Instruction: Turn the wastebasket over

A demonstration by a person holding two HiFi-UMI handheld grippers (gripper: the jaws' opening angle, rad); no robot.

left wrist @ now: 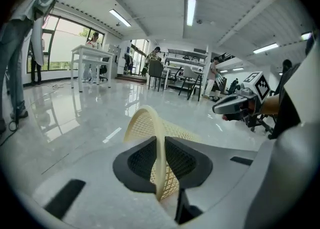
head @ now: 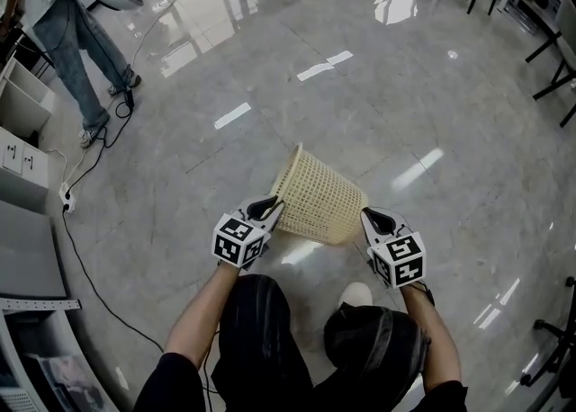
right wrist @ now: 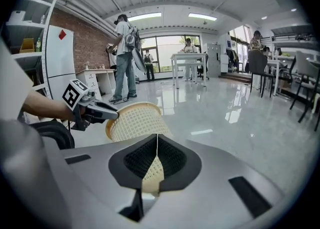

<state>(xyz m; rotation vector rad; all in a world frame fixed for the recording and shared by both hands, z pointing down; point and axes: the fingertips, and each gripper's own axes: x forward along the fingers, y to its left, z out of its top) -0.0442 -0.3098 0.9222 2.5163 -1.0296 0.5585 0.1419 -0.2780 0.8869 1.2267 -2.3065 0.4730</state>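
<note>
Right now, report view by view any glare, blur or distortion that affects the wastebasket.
Head view: ceiling-light glare streaks the glossy floor, wastebasket sharp, picture edges bowed; left gripper view: heavy fisheye, dark round vignette, the near rim soft; right gripper view: same fisheye, bright windows, wastebasket crisp.
</note>
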